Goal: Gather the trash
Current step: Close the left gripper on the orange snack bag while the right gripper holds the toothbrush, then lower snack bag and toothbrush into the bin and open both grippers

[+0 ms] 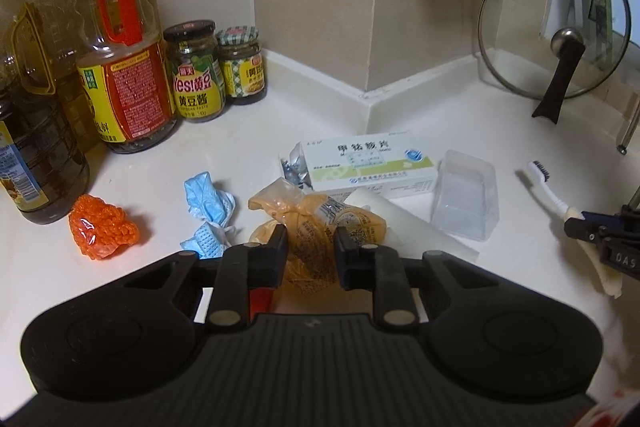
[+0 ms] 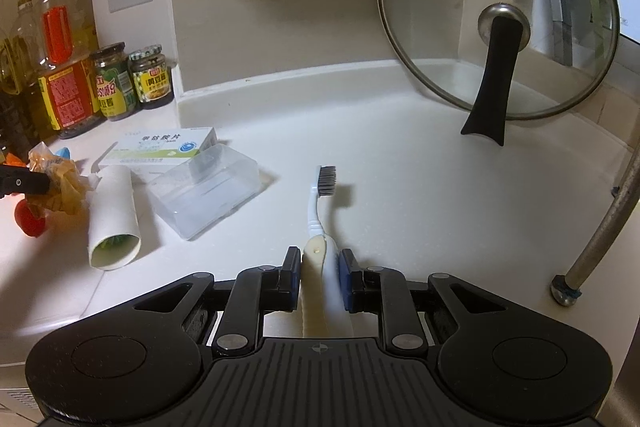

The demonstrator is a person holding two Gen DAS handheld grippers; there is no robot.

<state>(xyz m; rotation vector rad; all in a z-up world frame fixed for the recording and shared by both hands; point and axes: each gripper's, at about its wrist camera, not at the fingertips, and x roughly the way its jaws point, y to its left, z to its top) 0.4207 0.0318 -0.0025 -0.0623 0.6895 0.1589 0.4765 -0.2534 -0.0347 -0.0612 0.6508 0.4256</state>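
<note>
Nearest, in the left wrist view: left claw (image 1: 311, 247) closed around a crumpled yellow plastic wrapper (image 1: 316, 227), fingers pressing both sides; whether raised off the white desk (image 1: 400, 115) or resting on it, cannot tell. In the right wrist view: right claw (image 2: 319, 269) clamped on the handle of a white toothbrush (image 2: 320, 203), bristle head pointing away, casting a shadow on the desk, seemingly lifted a little at the far end.

Judged from this: two pieces gripped, none visibly deposited; no bin in sight in either view. Collection looks early.

Left to gather, just beyond the left claw: a cardboard roll tube (image 2: 114, 219) lying on its side just right of the wrapper, a crumpled blue face mask (image 1: 208, 205) to the left, an orange plastic net wad (image 1: 102, 227) further left. Beyond those: a clear plastic box (image 2: 204, 187) and a medicine carton (image 1: 368, 163), foil blister (image 1: 294, 167) poking from its left end, touching or nearly so.

Farthest, probably not trash: soybean paste jars (image 1: 196, 71) and oil bottles (image 1: 120, 47) at the far left wall, a glass pot lid (image 2: 500, 15) leaning upright at the far right.
</note>
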